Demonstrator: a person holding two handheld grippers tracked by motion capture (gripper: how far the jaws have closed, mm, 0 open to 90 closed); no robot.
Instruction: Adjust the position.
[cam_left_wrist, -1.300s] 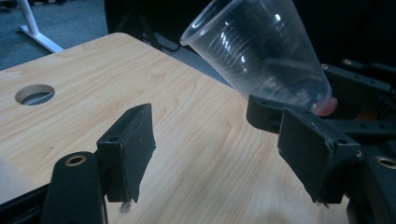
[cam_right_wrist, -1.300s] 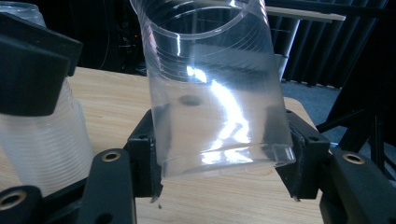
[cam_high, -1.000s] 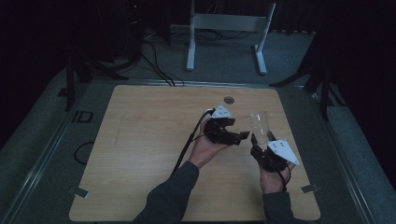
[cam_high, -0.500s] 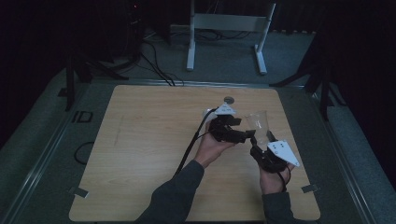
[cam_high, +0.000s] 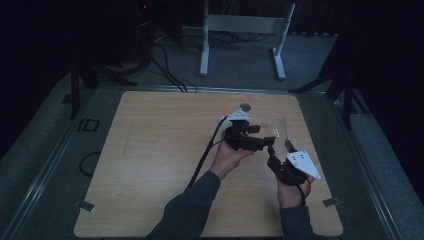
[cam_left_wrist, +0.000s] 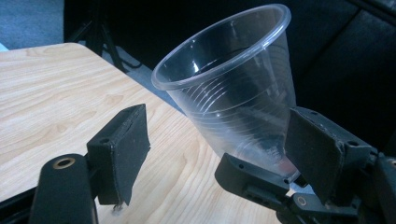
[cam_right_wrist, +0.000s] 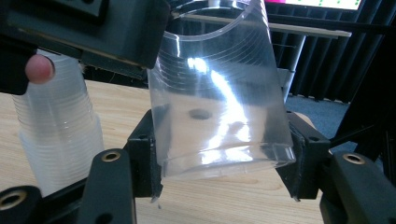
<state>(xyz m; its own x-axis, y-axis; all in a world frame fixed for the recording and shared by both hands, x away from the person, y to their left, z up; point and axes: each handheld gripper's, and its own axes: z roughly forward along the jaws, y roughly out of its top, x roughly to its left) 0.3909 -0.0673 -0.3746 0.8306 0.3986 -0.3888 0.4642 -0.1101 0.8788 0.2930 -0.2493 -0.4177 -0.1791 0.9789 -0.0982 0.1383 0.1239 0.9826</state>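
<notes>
1. The high view looks down over my table (cam_high: 150, 165).
2. My left gripper view sits close beside the clear cup (cam_left_wrist: 233, 93).
3. My right gripper view faces that cup (cam_right_wrist: 219, 107) closer still.

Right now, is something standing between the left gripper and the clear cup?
No. The clear cup, clamped at its base by the right gripper, leans just past the left gripper, whose jaws have been opening off it.
</notes>
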